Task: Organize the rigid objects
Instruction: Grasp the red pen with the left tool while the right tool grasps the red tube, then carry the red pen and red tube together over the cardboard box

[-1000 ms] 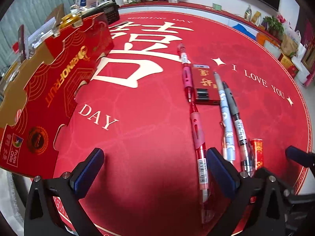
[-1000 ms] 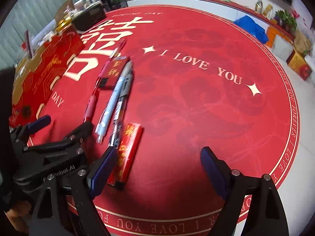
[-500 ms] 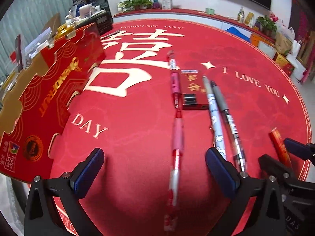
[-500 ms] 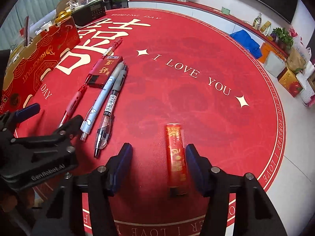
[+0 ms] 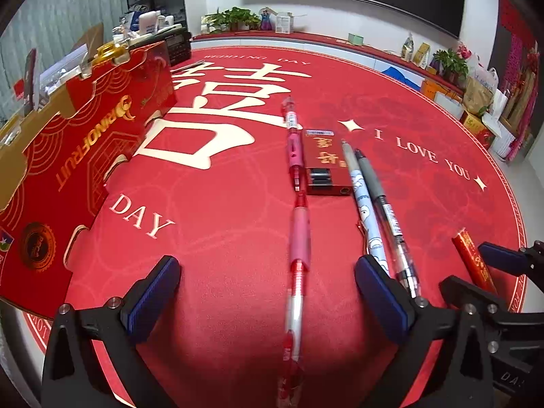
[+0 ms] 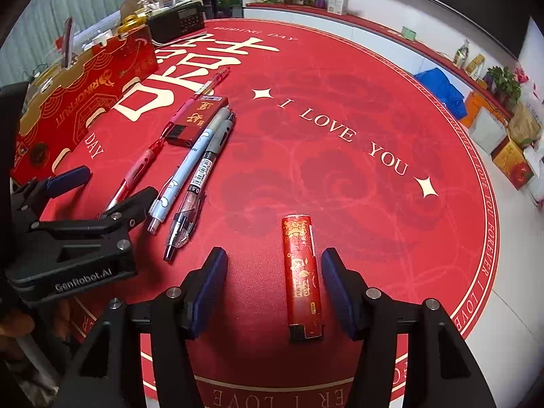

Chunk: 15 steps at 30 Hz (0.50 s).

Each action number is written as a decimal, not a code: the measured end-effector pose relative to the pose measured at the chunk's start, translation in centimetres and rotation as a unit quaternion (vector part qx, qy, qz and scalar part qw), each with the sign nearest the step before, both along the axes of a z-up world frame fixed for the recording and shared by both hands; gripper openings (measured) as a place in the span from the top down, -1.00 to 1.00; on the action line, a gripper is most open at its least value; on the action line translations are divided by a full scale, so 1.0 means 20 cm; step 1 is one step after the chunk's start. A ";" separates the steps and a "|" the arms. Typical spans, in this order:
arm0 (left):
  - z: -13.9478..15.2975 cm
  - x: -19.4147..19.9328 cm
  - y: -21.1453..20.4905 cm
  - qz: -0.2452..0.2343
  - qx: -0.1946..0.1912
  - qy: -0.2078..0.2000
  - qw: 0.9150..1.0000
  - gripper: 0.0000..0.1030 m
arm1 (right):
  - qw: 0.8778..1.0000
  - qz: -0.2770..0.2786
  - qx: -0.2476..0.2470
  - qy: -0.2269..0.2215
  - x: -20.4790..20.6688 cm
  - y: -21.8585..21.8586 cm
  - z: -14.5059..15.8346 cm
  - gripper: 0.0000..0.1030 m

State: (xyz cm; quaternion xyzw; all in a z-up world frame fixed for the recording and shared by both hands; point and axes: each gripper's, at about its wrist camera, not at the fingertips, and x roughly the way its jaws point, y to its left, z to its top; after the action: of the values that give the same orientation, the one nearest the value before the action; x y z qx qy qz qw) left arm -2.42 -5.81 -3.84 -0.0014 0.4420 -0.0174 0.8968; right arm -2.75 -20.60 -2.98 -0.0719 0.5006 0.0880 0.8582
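Note:
On the round red table mat [image 5: 221, 204] lie a red pen [image 5: 297, 261], a pink pen [image 5: 291, 136], a flat red lighter [image 5: 324, 161], a light-blue pen [image 5: 362, 200] and a grey clear pen [image 5: 386, 210]. My left gripper [image 5: 267, 294] is open, its fingers on either side of the red pen. My right gripper [image 6: 273, 292] is open around a slim red lighter [image 6: 302, 272] that lies on the mat, nearer the right finger. The pens also show in the right wrist view [image 6: 190, 173].
A red and gold gift box [image 5: 78, 156] stands along the left edge of the table. A black radio [image 6: 176, 22] sits behind it. Boxes and plants line the far wall and the floor at right.
The left gripper has shifted so the red pen now lies centred between its fingers. The right gripper moved right with the slim red lighter, narrowed its opening, and the lighter now lies apart from the pens.

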 end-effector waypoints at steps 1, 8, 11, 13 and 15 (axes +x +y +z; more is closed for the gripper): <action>0.00 0.01 -0.02 -0.014 0.001 0.002 1.000 -0.99 | 1.000 -0.004 0.000 0.002 0.00 0.00 0.00 -0.15; 0.02 0.04 -0.11 -0.057 0.000 0.029 0.998 -0.81 | 0.996 -0.027 0.083 0.032 0.03 -0.10 0.02 0.62; 0.05 0.00 -0.13 -0.077 0.002 0.025 0.997 0.26 | 0.988 -0.046 0.138 0.047 0.03 -0.18 0.02 0.61; 0.07 -0.02 -0.13 -0.084 -0.007 0.037 0.996 0.78 | 0.987 -0.053 0.143 0.046 0.02 -0.20 0.03 0.61; 0.07 -0.03 -0.08 -0.078 -0.048 0.053 0.994 0.78 | 0.987 -0.053 0.146 0.041 0.00 -0.20 0.04 0.61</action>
State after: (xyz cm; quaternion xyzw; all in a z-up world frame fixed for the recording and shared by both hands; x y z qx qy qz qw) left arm -2.98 -7.35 -2.36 -0.0109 0.4867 -0.1082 0.8667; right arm -2.69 -24.57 -2.19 0.0846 0.5203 0.1169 0.8417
